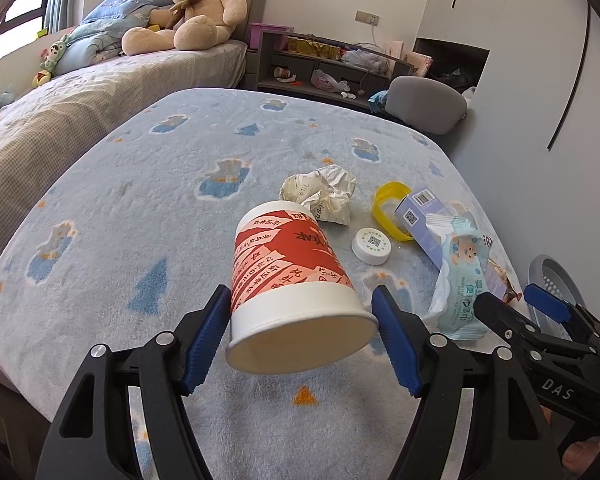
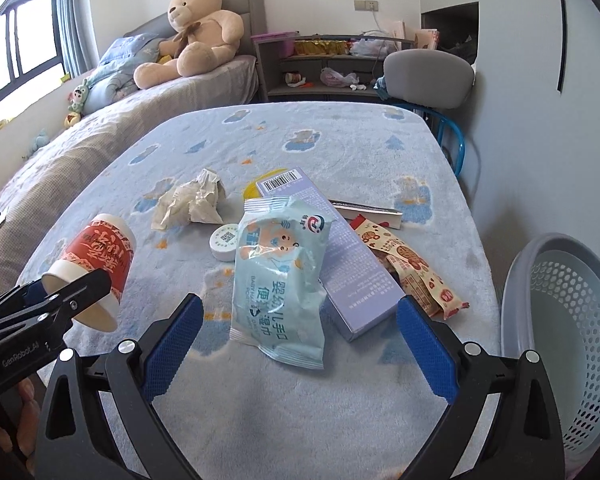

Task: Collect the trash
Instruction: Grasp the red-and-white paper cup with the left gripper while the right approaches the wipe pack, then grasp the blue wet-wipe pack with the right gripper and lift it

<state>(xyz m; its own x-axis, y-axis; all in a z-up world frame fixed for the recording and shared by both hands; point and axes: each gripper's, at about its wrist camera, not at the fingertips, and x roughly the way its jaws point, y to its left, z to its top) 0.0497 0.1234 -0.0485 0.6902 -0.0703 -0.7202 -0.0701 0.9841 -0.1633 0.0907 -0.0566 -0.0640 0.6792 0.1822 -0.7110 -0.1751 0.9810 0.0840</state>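
A: Holding the paper cup (image 1: 288, 276) in your left gripper (image 1: 300, 340), pads clamped near its rim, cup lifted off the blanket (image 1: 140, 184). Thin wall, light, crushes easily; don't squeeze harder.

B: Right?

A: Your right gripper (image 2: 300, 348) is released, nothing between the pads. Wipes pack (image 2: 280, 276) at its 12 o'clock: soft, slick film. Pinch across the near sealed edge. Basket (image 2: 560, 320) at 3 o'clock.

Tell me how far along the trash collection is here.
Early. The grey basket looks empty, so nothing is collected yet. The left gripper holds the red paper cup lifted off the blanket. The right gripper is open near the wipes pack. Crumpled paper, purple box, white lid, snack wrapper remain.
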